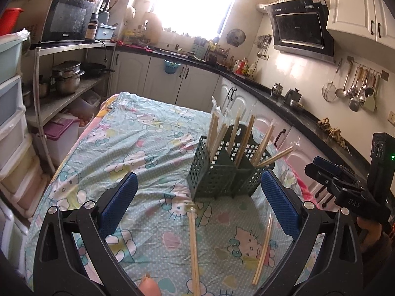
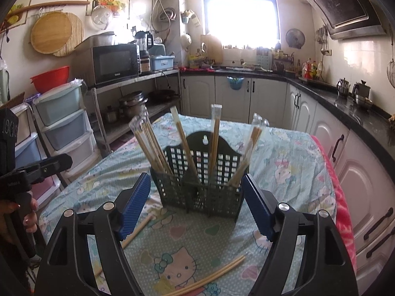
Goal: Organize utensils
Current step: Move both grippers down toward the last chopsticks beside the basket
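Both the left gripper (image 1: pixel 198 198) and the right gripper (image 2: pixel 196 206) hang with fingers spread wide and empty above two loose pairs of wrapped wooden chopsticks (image 1: pixel 193 251) on the cartoon-cat tablecloth (image 1: pixel 138 148), apparently ready to load them into the dark green perforated plastic utensil basket (image 2: pixel 200 187) just beyond.

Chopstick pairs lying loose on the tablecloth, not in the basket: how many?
2. One chopstick pair lies nearer the left tool, the other chopstick pair to its right, both in front of the basket. More may be hidden under the tools.
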The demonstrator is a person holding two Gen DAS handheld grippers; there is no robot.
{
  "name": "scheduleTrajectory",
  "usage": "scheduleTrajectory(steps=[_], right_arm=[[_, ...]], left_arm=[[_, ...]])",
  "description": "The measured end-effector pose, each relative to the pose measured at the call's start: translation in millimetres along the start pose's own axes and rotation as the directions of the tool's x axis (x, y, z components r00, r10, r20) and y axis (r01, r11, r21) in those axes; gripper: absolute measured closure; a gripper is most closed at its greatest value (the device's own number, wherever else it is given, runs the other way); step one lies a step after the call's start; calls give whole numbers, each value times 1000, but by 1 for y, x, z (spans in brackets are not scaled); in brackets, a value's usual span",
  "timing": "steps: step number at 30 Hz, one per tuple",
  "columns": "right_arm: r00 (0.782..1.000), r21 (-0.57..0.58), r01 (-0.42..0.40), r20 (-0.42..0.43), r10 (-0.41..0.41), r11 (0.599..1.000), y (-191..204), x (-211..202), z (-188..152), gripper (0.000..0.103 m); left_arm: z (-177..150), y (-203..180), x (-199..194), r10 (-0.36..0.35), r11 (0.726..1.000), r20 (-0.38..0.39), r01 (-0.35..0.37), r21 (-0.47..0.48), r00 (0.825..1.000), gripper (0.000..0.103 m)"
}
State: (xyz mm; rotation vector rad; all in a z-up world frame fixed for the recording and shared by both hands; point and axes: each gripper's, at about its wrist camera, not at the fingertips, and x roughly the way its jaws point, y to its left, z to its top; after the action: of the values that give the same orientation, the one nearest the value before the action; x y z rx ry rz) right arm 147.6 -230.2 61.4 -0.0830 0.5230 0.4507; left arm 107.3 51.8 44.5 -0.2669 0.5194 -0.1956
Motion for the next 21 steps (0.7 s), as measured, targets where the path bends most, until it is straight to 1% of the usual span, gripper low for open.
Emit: scheduleTrajectory(steps=[10, 21], right_arm=[[997, 19, 28, -73, -26, 999, -8, 11, -28, 29], [987, 36, 55, -151, -49, 998, -22, 22, -55, 29]], left_arm=[[-26, -9, 21, -5, 1000, -72, 5, 6, 997, 11], [-53, -15, 60, 1, 1000, -189, 5, 28, 982, 11]])
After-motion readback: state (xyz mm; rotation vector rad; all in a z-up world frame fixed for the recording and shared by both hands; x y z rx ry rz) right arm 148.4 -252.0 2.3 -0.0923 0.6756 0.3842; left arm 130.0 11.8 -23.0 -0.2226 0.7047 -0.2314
